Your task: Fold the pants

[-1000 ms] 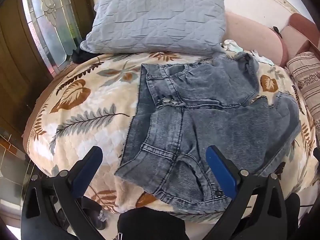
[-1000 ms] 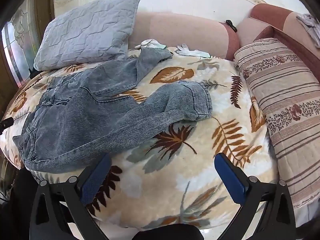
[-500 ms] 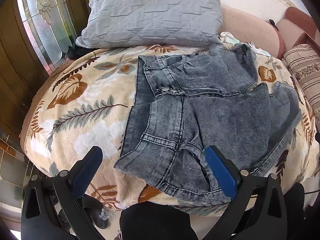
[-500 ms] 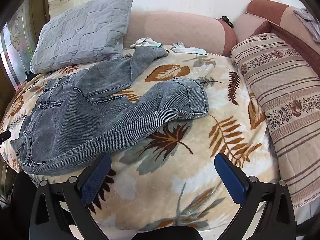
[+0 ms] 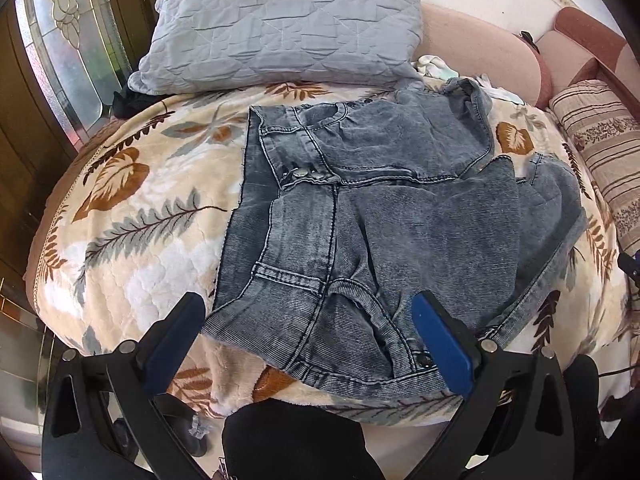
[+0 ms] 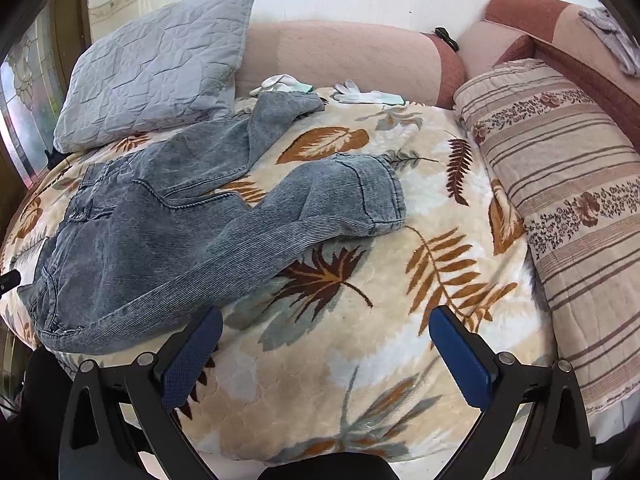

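The pants (image 5: 384, 216) lie unfolded on the bed (image 5: 132, 240), near its front edge, waistband toward the left side and the 2 legs spread toward the right. The left tongs (image 5: 308, 336) are wide and empty over the waistband corner. The right tongs (image 6: 326, 344) are also wide and empty, over the blanket (image 6: 360, 352) beside 1 leg. A grey pillow (image 5: 284, 24) rests at the back edge.
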`<state>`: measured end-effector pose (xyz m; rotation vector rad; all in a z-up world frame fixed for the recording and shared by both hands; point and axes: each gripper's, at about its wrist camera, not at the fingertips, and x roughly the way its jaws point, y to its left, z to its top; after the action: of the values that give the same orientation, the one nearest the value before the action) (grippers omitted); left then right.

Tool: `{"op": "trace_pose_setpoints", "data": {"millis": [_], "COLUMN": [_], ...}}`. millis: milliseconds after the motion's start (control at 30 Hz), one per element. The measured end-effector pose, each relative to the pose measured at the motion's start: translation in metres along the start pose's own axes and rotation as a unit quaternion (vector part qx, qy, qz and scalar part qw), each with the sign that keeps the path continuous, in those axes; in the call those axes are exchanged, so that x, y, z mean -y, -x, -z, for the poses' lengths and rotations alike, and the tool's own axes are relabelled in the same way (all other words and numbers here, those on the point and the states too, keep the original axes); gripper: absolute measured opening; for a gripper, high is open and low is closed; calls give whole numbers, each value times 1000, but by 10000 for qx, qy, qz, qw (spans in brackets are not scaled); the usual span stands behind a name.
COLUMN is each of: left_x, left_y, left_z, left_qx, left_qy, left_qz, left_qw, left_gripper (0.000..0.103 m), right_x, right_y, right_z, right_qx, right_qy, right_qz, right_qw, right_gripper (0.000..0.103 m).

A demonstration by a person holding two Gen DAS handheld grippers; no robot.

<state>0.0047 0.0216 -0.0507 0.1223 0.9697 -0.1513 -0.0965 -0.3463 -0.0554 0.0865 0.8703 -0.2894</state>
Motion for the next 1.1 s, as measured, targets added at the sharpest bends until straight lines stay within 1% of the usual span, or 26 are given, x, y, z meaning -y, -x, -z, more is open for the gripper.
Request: {"op": "trace_pose_setpoints", "data": {"millis": [167, 300, 500, 567, 767, 1100], "left_x": [-5, -14, -18, -13, 5, 19], "left_y": [-1, -3, -5, -5, -6, -12], "left_z": [-3, -5, -6, -7, -9, -11], "left_qx": [-67, -148, -238, -263, -399, -506], "left_qy": [92, 271, 480, 434, 359, 256], "left_qz": [-7, 17, 112, 157, 495, 461], "left_qw": [9999, 9995, 9985, 9986, 9973, 9973], "left_gripper": [103, 103, 103, 103, 103, 103], "right_x": [14, 30, 51, 51, 45, 38], "right_y": [0, -2, 0, 1, -2, -7], "right_z": [0, 0, 2, 3, 3, 2], "right_qx": [11, -9, 6, 20, -23, -61], "right_qy": [-164, -308, -550, -519, -481, -420], "right_qz": [99, 205, 189, 199, 144, 83], "right_qw": [9998, 9993, 9983, 9985, 9987, 9991], "right_gripper": [103, 103, 103, 103, 103, 103]}}
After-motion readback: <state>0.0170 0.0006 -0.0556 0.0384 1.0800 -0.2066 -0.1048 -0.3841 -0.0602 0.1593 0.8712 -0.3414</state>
